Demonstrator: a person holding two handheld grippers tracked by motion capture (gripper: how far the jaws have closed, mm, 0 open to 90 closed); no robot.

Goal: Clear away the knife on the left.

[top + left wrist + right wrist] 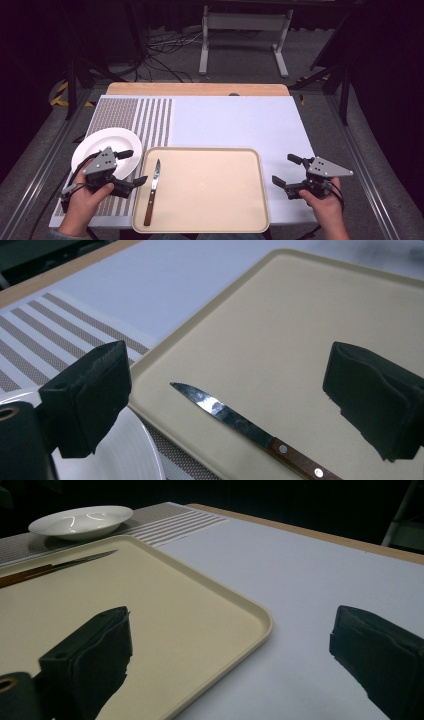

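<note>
A knife [152, 192] with a wooden handle lies along the left side of a beige tray [210, 190], its blade pointing away from me. A white plate [100, 142] sits left of the tray on a striped mat [150, 120]. My left gripper [134, 167] hovers over the plate's near edge, open, with nothing between its jaws. In the left gripper view the knife [240, 422] lies on the tray [280, 330] beyond the left gripper [240, 380]. My right gripper [285, 170] stands open and holds nothing, right of the tray.
The tray and mat rest on a pale board [235, 120] on a wooden table [200, 89]. In the right gripper view the tray's corner [260, 615], the knife [55, 567] and the plate [80, 522] show beyond the right gripper [230, 645]. Cables and a stand's legs [242, 45] lie on the floor behind.
</note>
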